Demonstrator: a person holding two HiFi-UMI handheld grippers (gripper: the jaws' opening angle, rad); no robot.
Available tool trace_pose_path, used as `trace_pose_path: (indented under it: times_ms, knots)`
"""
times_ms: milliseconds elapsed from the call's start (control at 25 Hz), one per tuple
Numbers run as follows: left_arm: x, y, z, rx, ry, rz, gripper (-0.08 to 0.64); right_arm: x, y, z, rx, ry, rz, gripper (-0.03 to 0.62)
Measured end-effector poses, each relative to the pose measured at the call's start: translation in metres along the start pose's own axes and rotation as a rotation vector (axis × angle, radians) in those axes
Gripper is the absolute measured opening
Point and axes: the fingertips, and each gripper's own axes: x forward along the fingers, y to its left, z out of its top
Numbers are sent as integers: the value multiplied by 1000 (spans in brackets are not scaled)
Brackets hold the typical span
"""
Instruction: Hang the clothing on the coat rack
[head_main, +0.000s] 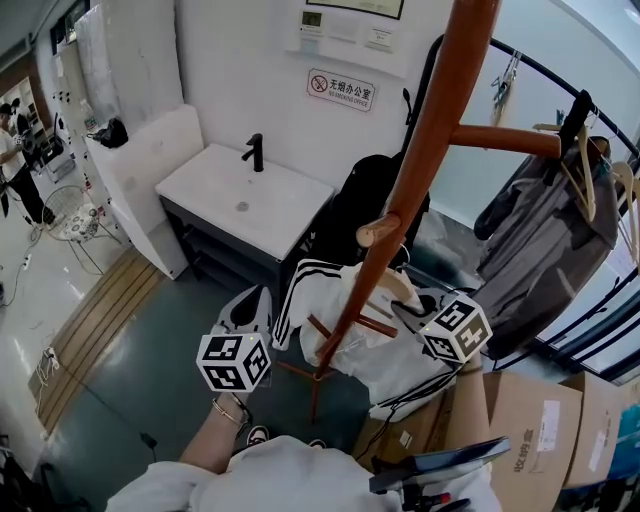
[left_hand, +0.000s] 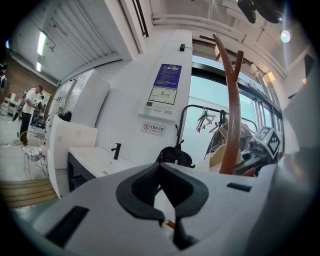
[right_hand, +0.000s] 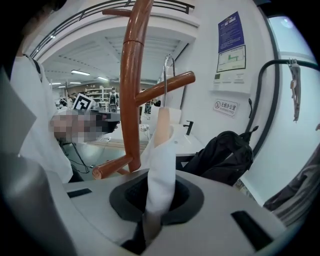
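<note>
A white jacket with black stripes (head_main: 372, 362) drapes over a wooden hanger (head_main: 398, 288) beside the brown coat rack pole (head_main: 430, 130). My right gripper (head_main: 412, 312) is shut on the jacket's cloth (right_hand: 161, 170) where it covers the hanger. In the right gripper view the hanger's metal hook (right_hand: 165, 75) rises to a side peg (right_hand: 167, 84) of the pole (right_hand: 131, 100); whether it rests on the peg I cannot tell. My left gripper (head_main: 255, 303) holds the jacket's other shoulder. In its own view the jaws (left_hand: 167, 220) stand nearly together with white cloth between them.
A white sink cabinet (head_main: 245, 200) stands against the wall, with a black backpack (head_main: 360, 200) beside it. To the right, a rail carries a grey garment (head_main: 545, 240) on hangers. Cardboard boxes (head_main: 540, 420) sit at the lower right. A person (head_main: 12, 150) stands far left.
</note>
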Motion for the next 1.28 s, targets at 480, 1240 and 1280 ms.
trace_pose_path:
  times_ms: [480, 1240, 1280]
  knots:
    - [2, 7, -6, 1, 16, 18, 8, 21, 7, -9, -12, 27, 41, 34]
    - [10, 3, -16, 7, 44, -6, 8, 35, 26, -23, -11, 26, 110, 34]
    - [10, 3, -17, 6, 46, -6, 8, 36, 27, -25, -11, 27, 115, 34]
